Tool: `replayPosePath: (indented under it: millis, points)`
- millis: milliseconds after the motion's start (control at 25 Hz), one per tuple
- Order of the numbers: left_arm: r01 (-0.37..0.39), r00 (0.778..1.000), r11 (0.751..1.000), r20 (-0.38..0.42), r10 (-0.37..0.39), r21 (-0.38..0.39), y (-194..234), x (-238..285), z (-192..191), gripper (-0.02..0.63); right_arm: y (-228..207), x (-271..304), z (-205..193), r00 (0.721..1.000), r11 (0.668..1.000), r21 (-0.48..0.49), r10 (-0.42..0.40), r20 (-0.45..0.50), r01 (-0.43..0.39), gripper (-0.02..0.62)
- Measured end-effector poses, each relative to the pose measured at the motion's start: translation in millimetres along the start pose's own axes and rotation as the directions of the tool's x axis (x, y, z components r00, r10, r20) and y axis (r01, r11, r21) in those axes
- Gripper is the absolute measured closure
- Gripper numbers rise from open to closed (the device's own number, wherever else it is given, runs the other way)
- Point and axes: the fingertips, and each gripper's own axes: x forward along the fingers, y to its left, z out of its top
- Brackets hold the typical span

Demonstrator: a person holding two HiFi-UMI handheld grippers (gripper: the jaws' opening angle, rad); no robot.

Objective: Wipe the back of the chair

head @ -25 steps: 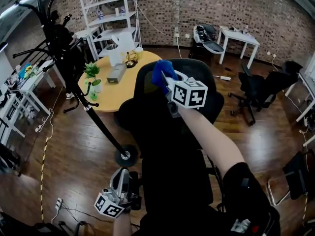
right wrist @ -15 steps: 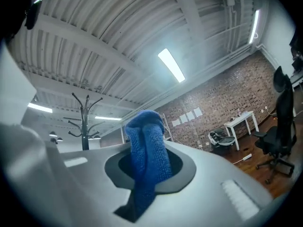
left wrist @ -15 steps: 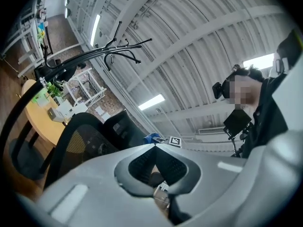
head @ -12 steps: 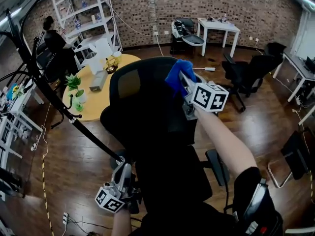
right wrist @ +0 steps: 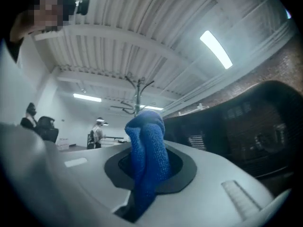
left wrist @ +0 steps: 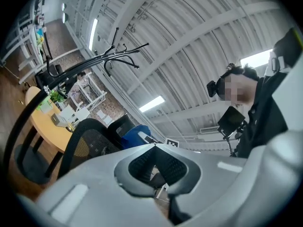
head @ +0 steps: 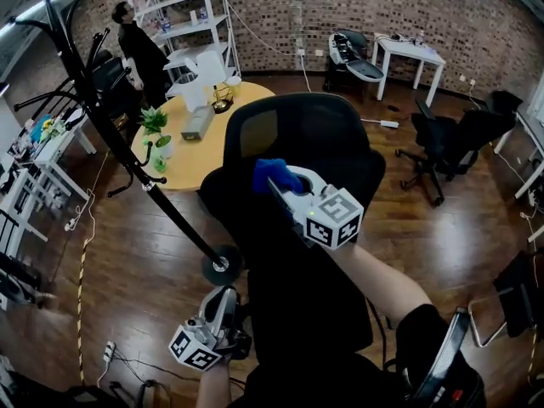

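A black office chair with a mesh back [head: 316, 134] stands in the middle of the head view. My right gripper [head: 280, 185] is shut on a blue cloth [head: 274, 173] and holds it against the lower left part of the chair's back. In the right gripper view the blue cloth [right wrist: 147, 157] bulges up out of the right gripper [right wrist: 142, 178], and the chair's back [right wrist: 258, 126] fills the right side. My left gripper [head: 223, 303] hangs low at the bottom left, beside the chair's seat. The left gripper [left wrist: 158, 190] is shut with nothing in it.
A slanted black coat stand [head: 136, 172] with a round foot [head: 221, 268] stands left of the chair. Behind are a round yellow table [head: 191, 147] with a plant, white shelves [head: 191, 24] and a person [head: 140, 49]. Other black chairs [head: 450, 147] stand at the right.
My right gripper has carried the blue cloth down and to the left, from the upper right of the chair's back to its lower left. The left gripper has stayed low.
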Motion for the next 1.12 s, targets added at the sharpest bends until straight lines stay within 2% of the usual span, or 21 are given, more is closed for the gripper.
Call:
replayPosePath:
  millis: [120, 160, 240, 440, 600, 720, 880, 1000, 1120]
  points:
    - [-0.043, 0.999, 0.999, 0.018, 0.043, 0.021, -0.7, -17.2, 8.5, 0.614, 50.0, 39.9, -25.8, 0.986, 0.979, -0.127, 0.153, -0.063, -0.16, 0.557]
    - [-0.059, 0.998, 0.998, 0.026, 0.058, 0.025, -1.1, -23.6, 10.6, 0.614, 58.2, 50.4, -33.1, 0.981, 0.974, -0.13, 0.179, -0.074, -0.187, 0.557]
    - [-0.092, 0.995, 0.995, 0.04, 0.09, 0.033, -2.2, -36.6, 13.6, 0.614, 57.5, 67.1, -45.3, 0.981, 0.979, -0.094, 0.174, -0.084, -0.182, 0.557]
    - [-0.145, 0.989, 0.988, 0.05, 0.142, 0.06, -1.1, -56.9, 18.4, 0.614, -4.5, 72.3, -63.5, 0.997, 1.0, -0.022, -0.003, -0.079, 0.002, 0.557]
    - [-0.126, 0.992, 0.99, 0.027, 0.124, 0.058, -0.2, -49.8, 15.4, 0.614, -72.1, 28.9, -55.6, 0.986, 0.986, 0.027, -0.162, -0.029, 0.163, 0.557]
    - [-0.089, 0.996, 0.995, -0.006, 0.09, 0.042, 0.1, -36.8, 6.3, 0.614, -117.9, -20.8, -48.6, 0.96, 0.957, 0.077, -0.281, 0.004, 0.28, 0.557]
    - [-0.039, 0.998, 0.999, -0.056, 0.041, 0.027, 0.0, -10.6, -7.8, 0.614, -170.4, -100.5, -43.2, 0.898, 0.894, 0.128, -0.438, 0.035, 0.43, 0.557]
    - [-0.001, 0.997, 1.0, -0.084, 0.001, 0.009, -3.3, 9.5, -17.4, 0.614, -189.3, -142.6, -40.7, 0.877, 0.875, 0.091, -0.479, 0.025, 0.475, 0.557]
    - [0.029, 0.993, 0.999, -0.117, -0.025, 0.032, -9.5, 22.3, -23.6, 0.614, -195.0, -158.0, -39.5, 0.869, 0.867, 0.07, -0.495, 0.018, 0.493, 0.557]
